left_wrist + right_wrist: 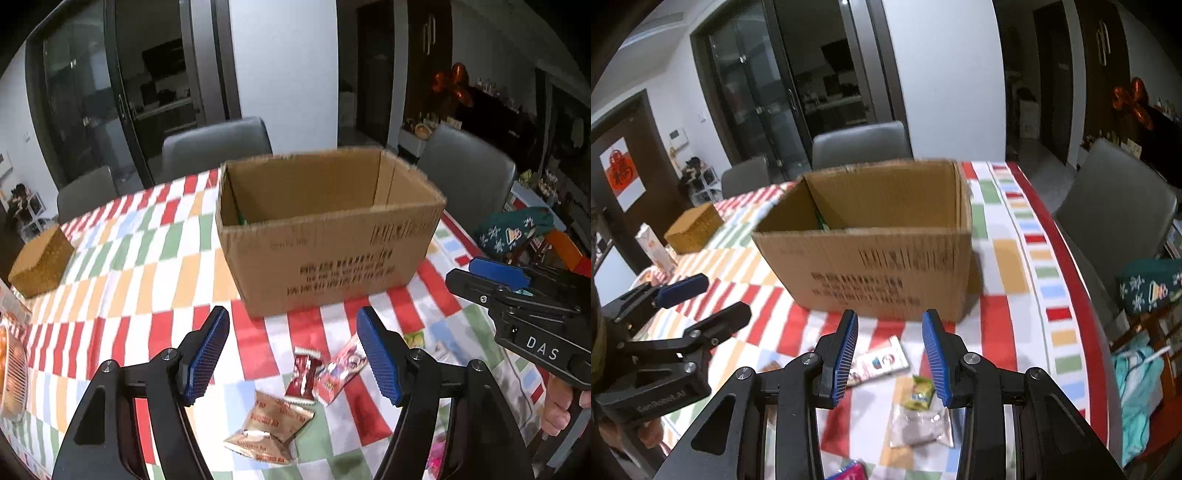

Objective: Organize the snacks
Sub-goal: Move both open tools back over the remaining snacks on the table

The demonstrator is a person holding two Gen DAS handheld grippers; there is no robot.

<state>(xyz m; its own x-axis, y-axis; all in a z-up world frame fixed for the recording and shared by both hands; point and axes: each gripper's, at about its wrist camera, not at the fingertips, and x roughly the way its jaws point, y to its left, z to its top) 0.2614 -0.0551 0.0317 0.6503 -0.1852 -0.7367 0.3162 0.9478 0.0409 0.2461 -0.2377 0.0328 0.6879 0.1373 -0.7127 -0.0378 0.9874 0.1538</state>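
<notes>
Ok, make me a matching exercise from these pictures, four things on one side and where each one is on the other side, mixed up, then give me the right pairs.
Things
1. cardboard box
2. gold snack packet
3. woven basket
4. silver pouch

Places
A. under the open right gripper, near the table's front edge
B. far left on the checked tablecloth
C. middle of the table, standing open
D. under the open left gripper, next to a dark red wrapper

Pairs: 1-C, 2-D, 3-B, 4-A
</notes>
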